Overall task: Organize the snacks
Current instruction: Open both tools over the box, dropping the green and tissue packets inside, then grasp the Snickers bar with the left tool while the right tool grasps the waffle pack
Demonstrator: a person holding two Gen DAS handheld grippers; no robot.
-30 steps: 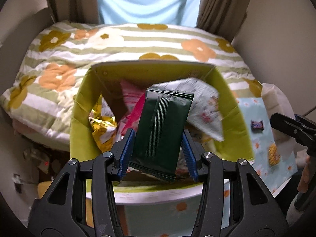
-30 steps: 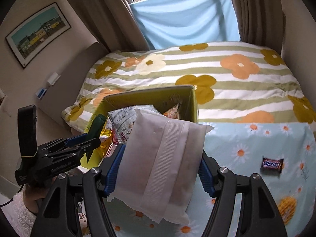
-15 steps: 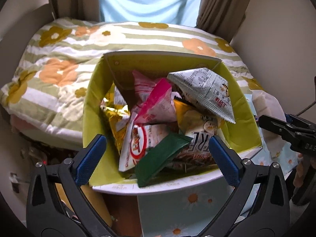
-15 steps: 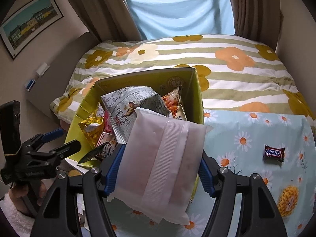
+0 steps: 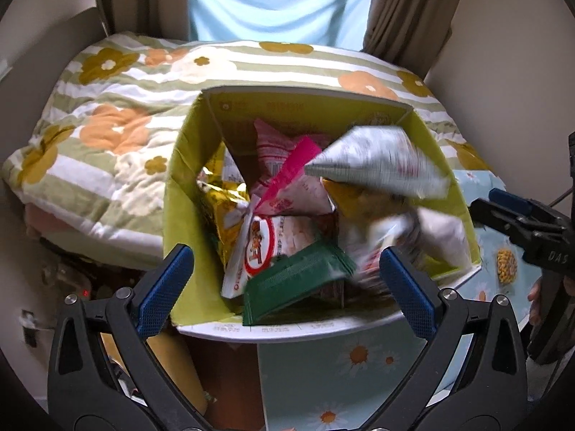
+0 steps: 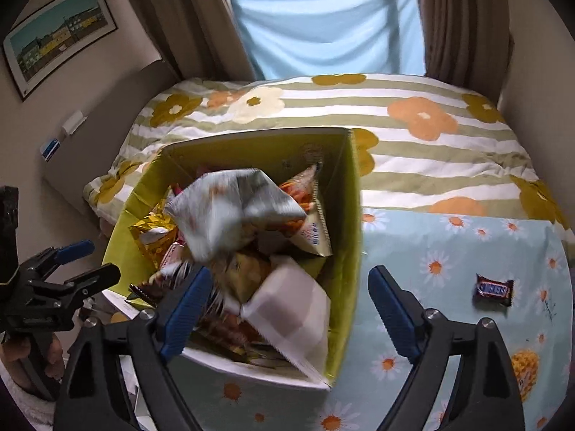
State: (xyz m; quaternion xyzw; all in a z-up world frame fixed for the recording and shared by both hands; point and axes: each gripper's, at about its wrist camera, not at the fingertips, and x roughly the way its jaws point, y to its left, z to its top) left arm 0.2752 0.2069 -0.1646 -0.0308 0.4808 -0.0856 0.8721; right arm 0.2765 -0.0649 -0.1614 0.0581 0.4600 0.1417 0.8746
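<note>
- Left gripper (image 5: 285, 280) sits low in its frame, jaws spread wide and holding nothing, right above the yellow-green cardboard box (image 5: 181, 194).
- Dark green packet (image 5: 296, 283) lies loose in the box's near edge, center frame, on top of a white-and-red snack bag (image 5: 266, 248).
- Right gripper (image 6: 287, 309), jaws also splayed apart and empty, hovers over the box's near right corner.
- White pouch (image 6: 291, 312) rests inside the box there, lower center, tilted against the wall.
- Grey printed bag (image 6: 230, 212) tops the pile, blurred.
- Snickers bar (image 6: 494, 289) sits alone on the daisy tablecloth (image 6: 449, 251), right of frame, well apart from the box.
</note>
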